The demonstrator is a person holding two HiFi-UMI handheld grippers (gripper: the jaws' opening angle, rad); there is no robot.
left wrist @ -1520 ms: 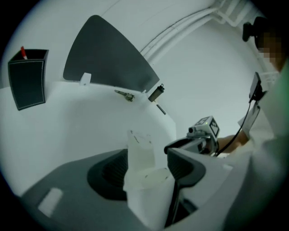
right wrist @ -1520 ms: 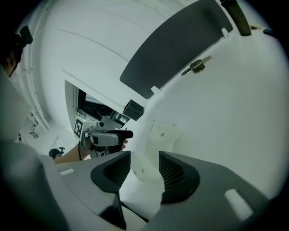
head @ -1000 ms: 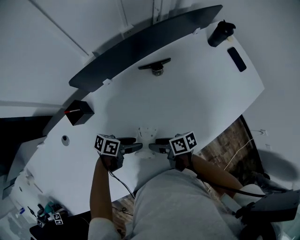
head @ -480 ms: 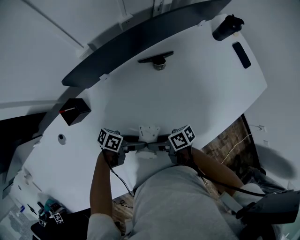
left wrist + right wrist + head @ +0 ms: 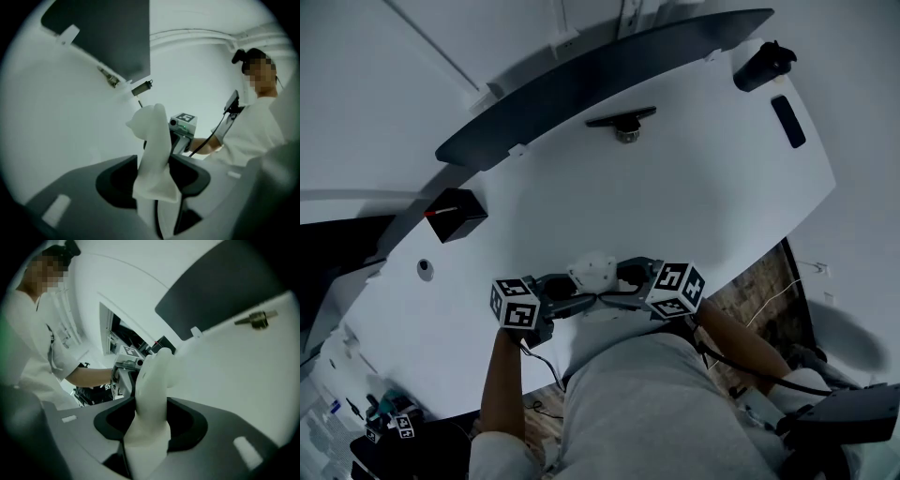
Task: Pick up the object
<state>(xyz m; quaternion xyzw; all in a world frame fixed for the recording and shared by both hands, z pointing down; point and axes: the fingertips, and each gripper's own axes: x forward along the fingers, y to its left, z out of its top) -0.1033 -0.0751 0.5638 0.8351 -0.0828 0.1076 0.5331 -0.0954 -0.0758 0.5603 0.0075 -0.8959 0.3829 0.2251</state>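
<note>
1. This looks like an office or lab workroom: a large white tabletop [image 5: 703, 197] stands against plain white walls.
2. What appears to be a wide, dark curved monitor [image 5: 600, 80] on a stand [image 5: 622, 120] runs along the tabletop's far edge.
3. A black box [image 5: 456, 216] sits near the left edge, and a black bottle [image 5: 762, 67] at the far right corner.
4. Wood-patterned floor [image 5: 750, 286] shows below the right edge.

The middle of the table [image 5: 703, 206] is bare. A black box [image 5: 456, 215] stands left, a bottle [image 5: 763, 67] upper right.
</note>
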